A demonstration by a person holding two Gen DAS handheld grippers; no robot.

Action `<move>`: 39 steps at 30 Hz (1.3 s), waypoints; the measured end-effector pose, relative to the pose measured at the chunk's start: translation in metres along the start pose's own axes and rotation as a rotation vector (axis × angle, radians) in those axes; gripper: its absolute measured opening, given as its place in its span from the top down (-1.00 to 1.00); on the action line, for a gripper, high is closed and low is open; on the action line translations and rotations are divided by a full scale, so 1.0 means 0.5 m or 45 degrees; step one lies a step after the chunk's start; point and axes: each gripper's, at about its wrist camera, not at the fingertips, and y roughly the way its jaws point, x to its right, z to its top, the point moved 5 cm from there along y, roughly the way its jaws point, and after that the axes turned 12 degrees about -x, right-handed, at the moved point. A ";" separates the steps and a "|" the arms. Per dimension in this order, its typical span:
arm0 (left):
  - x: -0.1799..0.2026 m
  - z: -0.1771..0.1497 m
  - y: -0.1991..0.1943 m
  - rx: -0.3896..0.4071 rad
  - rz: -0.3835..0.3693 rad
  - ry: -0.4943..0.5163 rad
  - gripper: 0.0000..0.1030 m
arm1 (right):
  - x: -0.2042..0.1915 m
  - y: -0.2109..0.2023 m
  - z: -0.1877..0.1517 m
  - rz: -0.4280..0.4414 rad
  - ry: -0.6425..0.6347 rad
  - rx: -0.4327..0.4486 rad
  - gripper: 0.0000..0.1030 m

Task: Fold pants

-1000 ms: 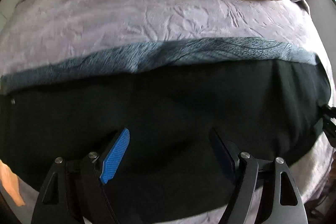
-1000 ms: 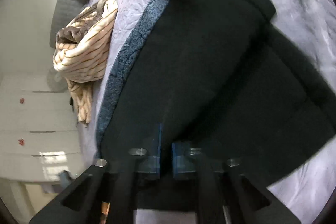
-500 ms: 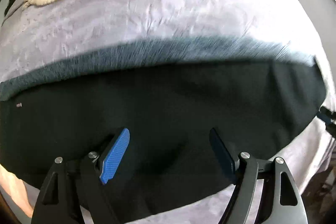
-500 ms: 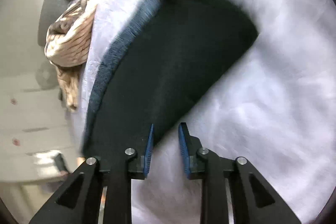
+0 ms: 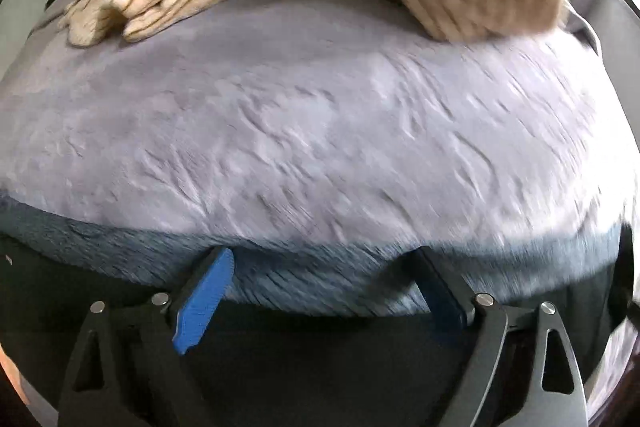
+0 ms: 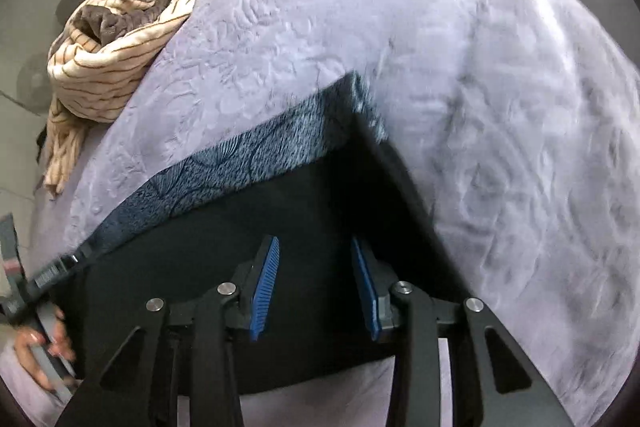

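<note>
The dark pants (image 6: 304, 235) lie folded on the lavender bed cover (image 6: 460, 87), toward the bed's near edge, with a strip of blue fleecy lining (image 6: 256, 163) showing along their far side; a second ago the right tool (image 6: 314, 291) was pinched shut on a lifted fold of the fabric, half a second ago it had parted slightly over bare cover, and now its jaws stand moderately apart above the flat garment with nothing between them; so the fold has been laid down and let go. The left tool (image 5: 324, 291) is wide open and holds nothing, as it was in both earlier views; its view has swung up and away from the dark cloth, so that the pants (image 5: 320, 367) now fill only the lower band and the blue lining (image 5: 312, 271) sits between the fingers. The left view is motion-blurred. A striped cream blanket (image 6: 116, 55) lies bunched at the bed's far left edge, well apart from the pants. Judging from the compact shape, one fold is finished; either another fold or smoothing remains.
</note>
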 end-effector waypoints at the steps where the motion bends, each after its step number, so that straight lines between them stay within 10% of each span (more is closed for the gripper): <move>1: -0.009 0.009 -0.003 -0.001 0.002 -0.021 -0.78 | 0.004 -0.002 0.002 0.007 0.007 -0.007 0.22; 12: -0.229 -0.137 -0.097 -0.053 0.216 0.005 -0.78 | -0.099 -0.052 -0.115 0.216 0.086 -0.096 -0.12; 19: -0.450 -0.191 -0.122 -0.008 0.328 -0.099 -0.78 | -0.415 0.054 -0.297 0.789 -0.067 -0.455 -0.12; 24: -0.609 -0.209 -0.107 0.008 0.410 -0.128 -0.86 | -0.592 0.184 -0.387 0.910 -0.013 -0.622 -0.12; 30: -0.652 -0.198 -0.068 -0.022 0.260 -0.060 -1.00 | -0.646 0.237 -0.400 0.910 0.115 -0.586 -0.11; 33: -0.652 -0.188 -0.060 -0.017 0.251 -0.022 -1.00 | -0.642 0.238 -0.394 0.838 0.147 -0.577 0.81; 39: -0.657 -0.190 -0.059 0.010 0.234 0.011 -1.00 | -0.639 0.219 -0.414 0.702 0.041 -0.540 0.71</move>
